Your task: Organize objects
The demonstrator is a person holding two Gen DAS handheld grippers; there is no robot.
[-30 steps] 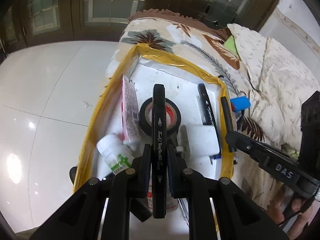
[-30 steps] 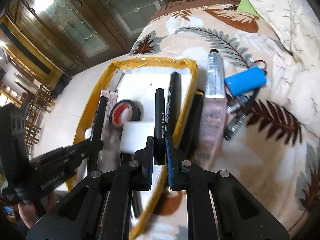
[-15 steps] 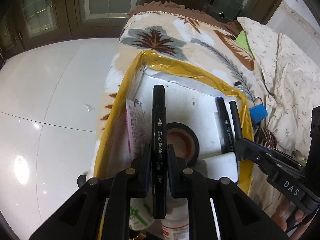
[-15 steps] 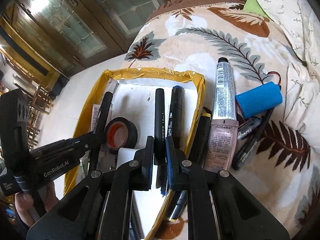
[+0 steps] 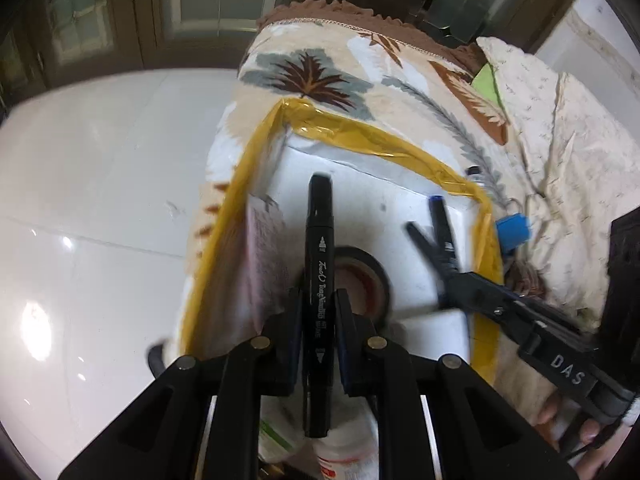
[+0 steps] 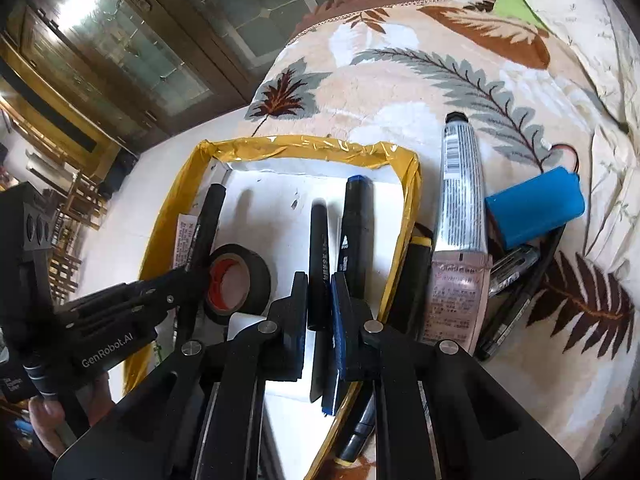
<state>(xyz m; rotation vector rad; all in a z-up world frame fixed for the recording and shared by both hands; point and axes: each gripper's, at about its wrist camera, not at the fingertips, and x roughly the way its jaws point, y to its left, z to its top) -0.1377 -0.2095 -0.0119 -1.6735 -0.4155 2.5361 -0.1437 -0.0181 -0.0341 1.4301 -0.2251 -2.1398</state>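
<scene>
The left gripper [image 5: 318, 312], its jaws just easing apart, grasps a black marker [image 5: 319, 280] with white lettering, lengthwise between its fingers, tip pointing ahead over the yellow-rimmed tray [image 5: 224, 232]. The right gripper [image 6: 320, 300] clamps a slim black pen [image 6: 319, 248] likewise.

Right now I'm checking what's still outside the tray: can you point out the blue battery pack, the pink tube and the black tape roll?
blue battery pack [image 6: 534, 208], right wrist view, middle of its blue face.
pink tube [image 6: 460, 216], right wrist view, printed middle of its body.
black tape roll [image 6: 262, 276], right wrist view, right side of its outer ring.
</scene>
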